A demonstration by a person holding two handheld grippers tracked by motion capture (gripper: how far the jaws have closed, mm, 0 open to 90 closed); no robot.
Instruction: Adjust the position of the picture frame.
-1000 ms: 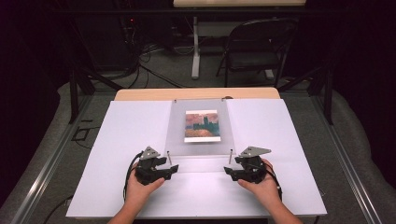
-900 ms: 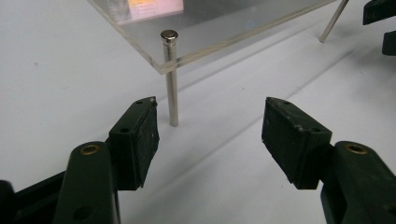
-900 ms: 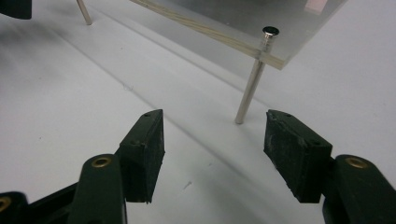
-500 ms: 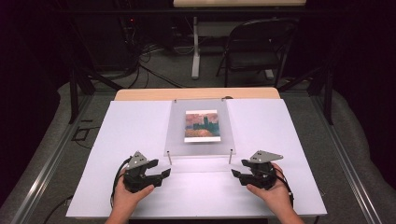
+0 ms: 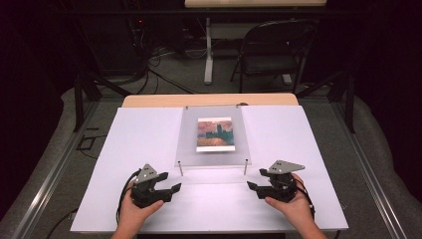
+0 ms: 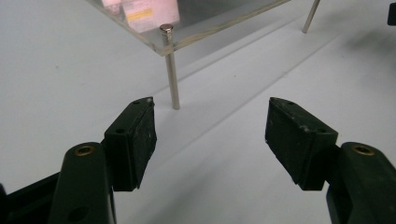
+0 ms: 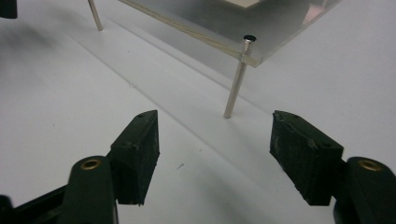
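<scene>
Item: clear acrylic stand (image 5: 213,149) on metal legs, picture card (image 5: 215,134) on top, white tabletop (image 5: 139,139).
Left gripper (image 5: 166,189): jaws spread, empty; near-left leg (image 6: 172,74) just ahead.
Right gripper (image 5: 255,187): jaws spread, empty; near-right leg (image 7: 236,81) just ahead.
Step, judged: approach.
Next: both advance, square to front corners.

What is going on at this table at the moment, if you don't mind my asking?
A person sits at the white table with a hand-held gripper in each hand. The left hand-held gripper and the right hand-held gripper both rest open near the front edge, holding nothing. Each points toward a clear acrylic stand on thin metal legs, with a small picture card on it. Nothing is being touched.
</scene>
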